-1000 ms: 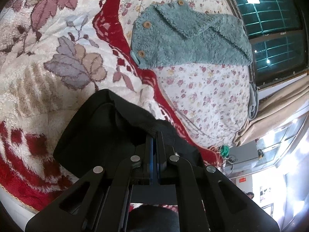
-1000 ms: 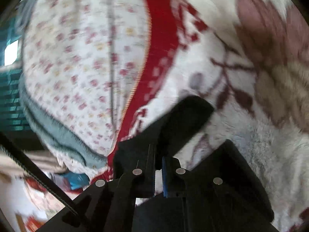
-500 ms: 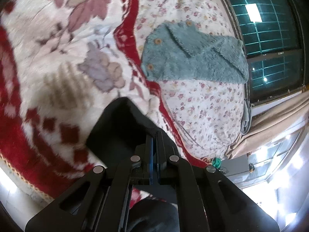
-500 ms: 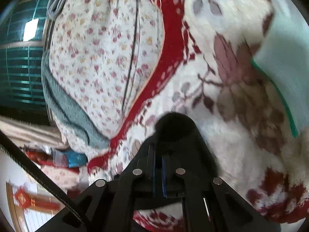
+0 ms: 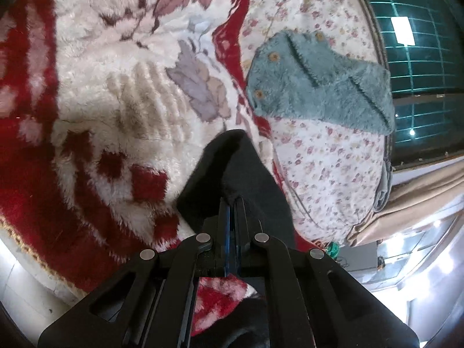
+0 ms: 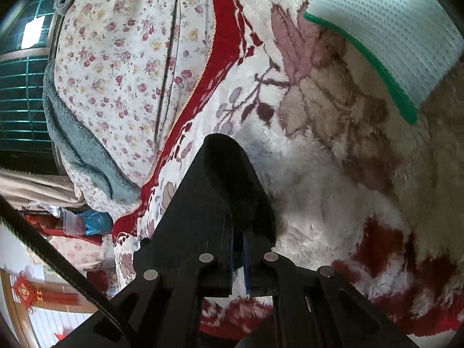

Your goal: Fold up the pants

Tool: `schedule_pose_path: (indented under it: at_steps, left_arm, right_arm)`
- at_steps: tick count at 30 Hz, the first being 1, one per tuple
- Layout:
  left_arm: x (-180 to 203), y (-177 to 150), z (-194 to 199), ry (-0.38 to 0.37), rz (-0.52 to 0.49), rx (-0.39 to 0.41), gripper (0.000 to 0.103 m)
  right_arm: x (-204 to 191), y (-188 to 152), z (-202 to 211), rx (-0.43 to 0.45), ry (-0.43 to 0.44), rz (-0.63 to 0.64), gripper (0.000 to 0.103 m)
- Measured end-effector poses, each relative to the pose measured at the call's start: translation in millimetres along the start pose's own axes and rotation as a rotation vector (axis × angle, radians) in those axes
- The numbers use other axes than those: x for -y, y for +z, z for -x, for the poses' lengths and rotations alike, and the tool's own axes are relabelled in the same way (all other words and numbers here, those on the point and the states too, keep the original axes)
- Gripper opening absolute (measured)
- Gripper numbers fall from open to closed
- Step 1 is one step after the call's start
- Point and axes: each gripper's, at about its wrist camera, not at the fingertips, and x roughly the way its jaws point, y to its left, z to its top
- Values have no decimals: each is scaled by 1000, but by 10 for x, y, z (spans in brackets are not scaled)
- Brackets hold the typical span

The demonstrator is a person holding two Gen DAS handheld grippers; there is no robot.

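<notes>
Bed: fluffy red-and-cream blanket (image 5: 121,92), teal fleece jacket (image 5: 316,87) further back.
Left view: my left tongs (image 5: 232,206) clenched on black pants (image 5: 232,171).
Right view: my right tongs (image 6: 238,233) pinching pants too, hanging over the blanket.

My right gripper (image 6: 237,235) pinches the black fabric pants (image 6: 223,179) above the plush red-and-cream floral blanket (image 6: 319,203).

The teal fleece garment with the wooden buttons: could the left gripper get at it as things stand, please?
Probably not yet: the left gripper is shut on the black pants, though the teal fleece garment lies uncovered on the floral sheet.
</notes>
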Motion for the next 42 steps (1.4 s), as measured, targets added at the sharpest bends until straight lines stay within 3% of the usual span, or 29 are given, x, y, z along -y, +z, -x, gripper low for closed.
schedule_pose_path:
  at_steps: [4,9,13,17,19,20,21,23,24,26,30,32,34,36,38,40,42]
  left_arm:
    - [-17,-29,150,-33,15,38,0]
    - [-295,-26,141,-20,93,34,0]
    - [0,-70,254,6,-19,66,0]
    - [718,-113,358,-81,-205,127,1]
    - [1022,-121,274,-115,-260,119,9]
    - [1164,-121,167,-114,-283,104,20]
    - [1254,-123,60,-97,-302,86,31]
    - [1342,-151,-292,6,-332,19,32]
    - [1322,-160,-438,63,-333,-12,32]
    - [1229,-179,-701,180,-310,-75,32]
    - [1045,-400,-1019,287,-348,-224,32]
    - [1007,-511,-989,307,-419,-221,32]
    - [940,-515,-948,297,-401,-237,32]
    - [853,-439,-922,263,-338,-254,32]
    - [877,-357,-871,276,-287,-248,32]
    - [1078,-344,-792,308,-337,-204,32]
    - [1363,-379,-730,264,-404,-158,33]
  right_arm:
    - [22,-25,17,6,14,-3,5]
    - [58,-29,26,12,16,-21,5]
    - [100,-14,11,4,-20,-53,5]
    - [59,6,6,6,-169,-44,10]
    - [14,20,60,51,-291,-43,27]
    - [-14,20,109,89,-331,-42,27]
    - [-71,20,167,134,-370,-27,28]
    - [-266,15,245,212,-426,36,29]
    - [-380,15,244,221,-414,73,29]
    - [-638,12,162,194,-368,169,29]
    - [-1065,-69,-240,45,-345,402,30]
    - [-1088,-150,-580,-124,-422,488,32]
    - [-954,-285,-878,-281,-568,561,33]
    - [-940,-312,-865,-284,-564,607,33]
    - [-935,-248,-834,-292,-554,566,33]
    - [-1013,-169,-744,-231,-567,529,33]
    - [-1186,-98,-649,-139,-540,543,33]
